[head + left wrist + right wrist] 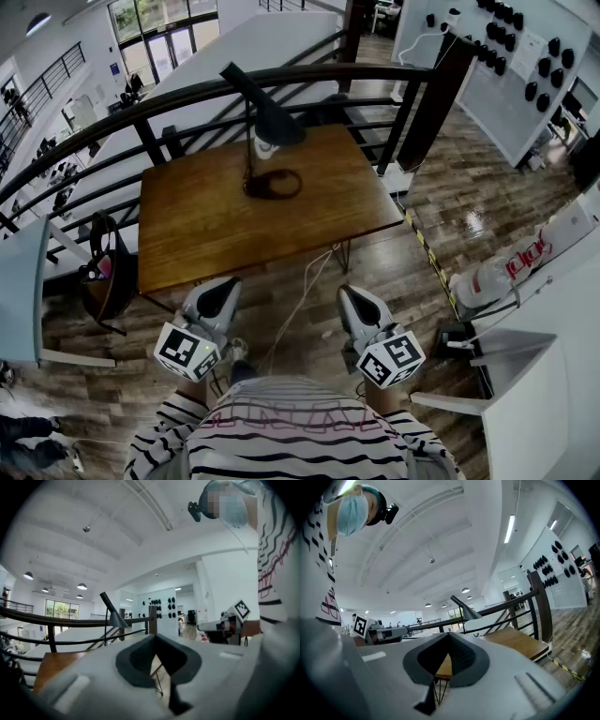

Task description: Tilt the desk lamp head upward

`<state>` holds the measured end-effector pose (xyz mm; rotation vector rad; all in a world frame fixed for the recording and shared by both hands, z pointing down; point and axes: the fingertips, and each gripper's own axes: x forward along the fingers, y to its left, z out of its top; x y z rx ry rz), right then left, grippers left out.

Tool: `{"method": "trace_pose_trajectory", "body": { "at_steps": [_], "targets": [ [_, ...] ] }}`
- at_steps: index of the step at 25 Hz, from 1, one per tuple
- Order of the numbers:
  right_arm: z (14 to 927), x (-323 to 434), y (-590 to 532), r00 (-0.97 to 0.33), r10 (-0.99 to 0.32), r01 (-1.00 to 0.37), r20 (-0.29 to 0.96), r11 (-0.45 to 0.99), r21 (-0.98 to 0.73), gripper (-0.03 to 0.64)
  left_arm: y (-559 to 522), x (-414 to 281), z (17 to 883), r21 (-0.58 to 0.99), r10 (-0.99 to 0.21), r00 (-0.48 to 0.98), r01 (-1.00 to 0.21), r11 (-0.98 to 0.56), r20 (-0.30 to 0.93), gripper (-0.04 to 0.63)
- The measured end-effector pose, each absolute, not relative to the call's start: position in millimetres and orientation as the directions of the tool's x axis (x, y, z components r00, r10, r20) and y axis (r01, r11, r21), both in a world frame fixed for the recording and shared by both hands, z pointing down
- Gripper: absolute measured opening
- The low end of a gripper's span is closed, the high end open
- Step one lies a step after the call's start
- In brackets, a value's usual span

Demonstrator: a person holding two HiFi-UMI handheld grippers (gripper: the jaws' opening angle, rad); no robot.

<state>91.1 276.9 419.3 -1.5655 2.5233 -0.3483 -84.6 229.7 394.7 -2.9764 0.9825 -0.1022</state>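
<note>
Both claws shut and empty, lamp untouched.

Nearest, the left claw (pixel 221 289) and right claw (pixel 352 298) hang side by side just ahead of the shirt (pixel 281 431), jaws together with nothing between them, likely a rest pose before any reach. Ahead of both, and apart from them, lies the near edge of the table (pixel 216 234). Farther on, ahead of the gap between the claws, stands the lamp (pixel 249 150), its head (pixel 267 108) angled downward and probably needing a lift from beneath. Beyond it runs the railing (pixel 141 103).
</note>
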Motion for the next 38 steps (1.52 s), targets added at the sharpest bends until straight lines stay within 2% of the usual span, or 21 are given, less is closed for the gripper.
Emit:
{"method": "trace_pose_trajectory", "body": {
  "at_steps": [12, 14, 16, 18, 20, 24, 29, 38],
  "targets": [
    [422.6, 99.9, 255.5, -0.463, -0.886, -0.853, -0.021, 0.452, -0.26, 0.0, 215.9, -72.8, 405.3, -0.006, -0.601, 0.797, -0.601, -0.799, 0.059, 0.003],
    [421.2, 99.1, 247.7, -0.466, -0.884, -0.853, -0.03, 0.458, -0.251, 0.018, 209.1, -74.9, 406.9, -0.018, -0.611, 0.789, -0.611, -0.791, 0.058, 0.003],
    [421.1, 95.6, 235.4, -0.466, -0.884, -0.852, -0.034, 0.459, -0.251, 0.077, 197.1, -78.2, 409.6, -0.023, -0.617, 0.784, -0.617, -0.787, 0.063, 0.005],
    [422.0, 89.1, 221.5, -0.469, -0.883, -0.85, -0.031, 0.46, -0.257, 0.092, 183.1, -81.0, 409.8, -0.015, -0.613, 0.788, -0.613, -0.79, 0.063, 0.009],
    [421.7, 82.5, 206.0, -0.466, -0.884, -0.851, -0.026, 0.456, -0.261, 0.115, 166.4, -83.0, 407.2, -0.019, -0.605, 0.794, -0.605, -0.796, 0.058, 0.06],
    [416.6, 69.4, 168.4, -0.44, -0.898, -0.864, -0.022, 0.43, -0.262, 0.168, 128.3, -92.9, 406.1, -0.019, -0.572, 0.818, -0.572, -0.82, 0.067, 0.064],
    [407.8, 54.2, 118.7, -0.402, -0.916, -0.881, -0.015, 0.391, -0.265, 0.202, 77.4, -111.2, 399.0, -0.006, -0.546, 0.835, -0.547, -0.837, 0.066, 0.089],
    [404.5, 18.5, 48.3, -0.347, -0.938, -0.906, 0.004, 0.335, -0.257, 0.213, -1.2, -140.7, 400.8, 0.02, -0.483, 0.873, -0.485, -0.874, 0.064, 0.112]
  ]
}}
